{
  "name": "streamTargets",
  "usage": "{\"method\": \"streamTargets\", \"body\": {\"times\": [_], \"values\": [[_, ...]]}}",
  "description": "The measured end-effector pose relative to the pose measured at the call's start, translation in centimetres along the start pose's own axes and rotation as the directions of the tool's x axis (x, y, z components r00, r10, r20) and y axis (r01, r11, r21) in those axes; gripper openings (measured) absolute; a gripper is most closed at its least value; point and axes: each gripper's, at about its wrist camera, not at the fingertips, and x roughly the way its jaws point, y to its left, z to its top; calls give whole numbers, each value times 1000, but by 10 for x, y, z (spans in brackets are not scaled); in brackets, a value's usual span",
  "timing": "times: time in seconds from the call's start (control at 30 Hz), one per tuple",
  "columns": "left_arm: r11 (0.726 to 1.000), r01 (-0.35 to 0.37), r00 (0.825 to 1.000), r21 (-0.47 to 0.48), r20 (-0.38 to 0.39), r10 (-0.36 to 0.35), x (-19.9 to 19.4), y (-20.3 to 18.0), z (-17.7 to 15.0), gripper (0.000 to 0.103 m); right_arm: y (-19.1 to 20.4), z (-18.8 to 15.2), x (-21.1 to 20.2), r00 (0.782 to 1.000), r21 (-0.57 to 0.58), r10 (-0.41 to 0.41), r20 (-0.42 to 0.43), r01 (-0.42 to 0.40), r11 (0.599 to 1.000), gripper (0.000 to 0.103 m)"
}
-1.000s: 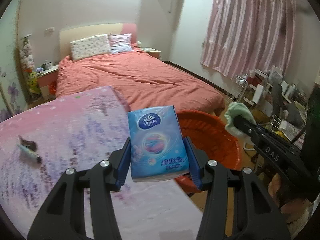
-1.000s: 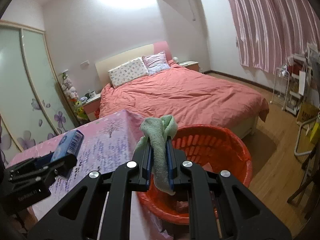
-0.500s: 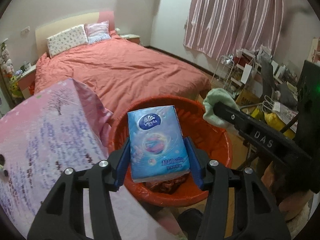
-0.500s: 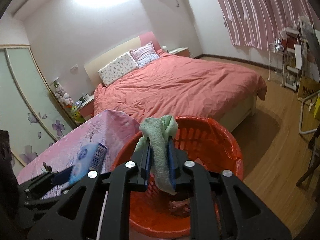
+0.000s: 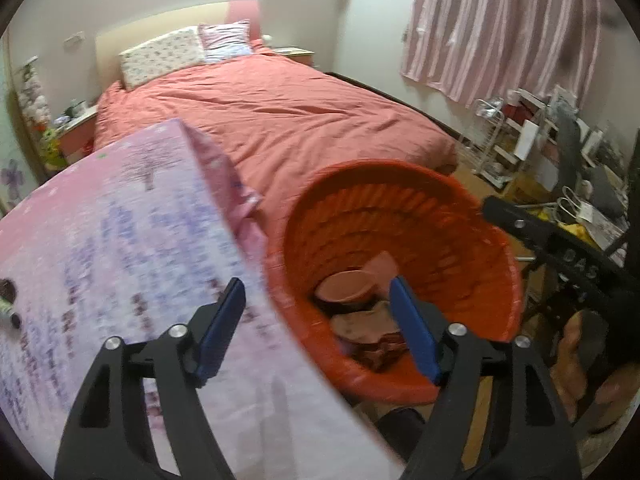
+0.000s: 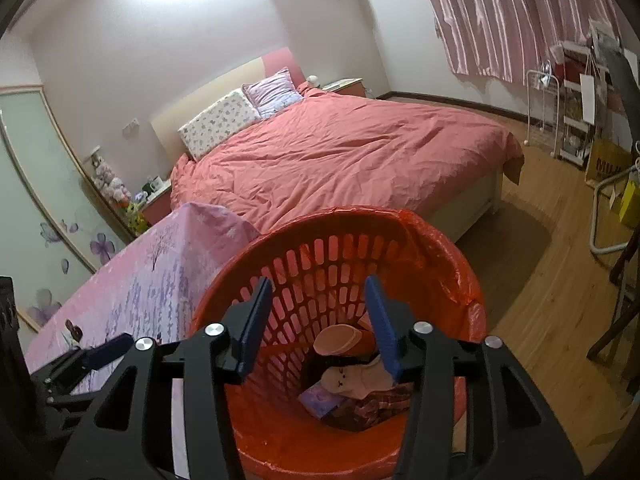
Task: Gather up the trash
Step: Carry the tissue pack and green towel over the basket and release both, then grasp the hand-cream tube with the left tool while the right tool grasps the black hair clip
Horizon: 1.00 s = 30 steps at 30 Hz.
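Both grippers — left [image 5: 318,326], right [image 6: 318,322] — spread wide, empty. Trash pile [image 6: 352,394] sits inside red perforated plastic basket [image 6: 340,252] beside pink floral-cloth table [image 5: 120,240] — risk: a low fingertip snagging the rim could tip it.

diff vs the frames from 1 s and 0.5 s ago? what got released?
Both tools let go. The left tool had clamped a blue tissue pack and now stands open and empty, swung back partly over the table. The right tool had pinched a green cloth; it is now open above the orange basket. Neither item can be picked out for certain in the basket. Basket, table and bed stayed put.
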Motion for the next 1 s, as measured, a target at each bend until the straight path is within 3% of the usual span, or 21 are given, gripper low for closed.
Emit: {"method": "streamTargets", "body": {"times": [0.17, 0.3, 0.4, 0.57, 0.73, 0.87, 1.0], "values": [[992, -109, 994, -67, 7, 110, -19, 51, -19, 79, 17, -5, 0, 1000, -48, 11, -13, -12, 999, 51], [963, -226, 974, -147, -1, 229, -36, 107, -34, 81, 40, -12, 0, 999, -93, 28, -34, -31, 995, 51], [918, -321, 946, -231, -28, 324, -48, 156, -45, 82, 62, -17, 0, 998, -137, 40, -46, -46, 989, 52], [816, -441, 892, -374, -82, 444, -62, 235, -57, 82, 100, -29, 0, 995, -215, 67, -68, -80, 973, 53], [761, -473, 874, -445, -130, 468, -59, 283, -55, 79, 130, -39, 8, 991, -266, 84, -106, -110, 958, 53], [744, -462, 881, -483, -149, 450, -48, 303, -48, 73, 151, -48, 15, 987, -285, 93, -133, -128, 950, 53], [745, -468, 880, -475, -172, 443, -41, 308, -49, 50, 168, -55, 19, 983, -306, 102, -153, -145, 941, 53]]}}
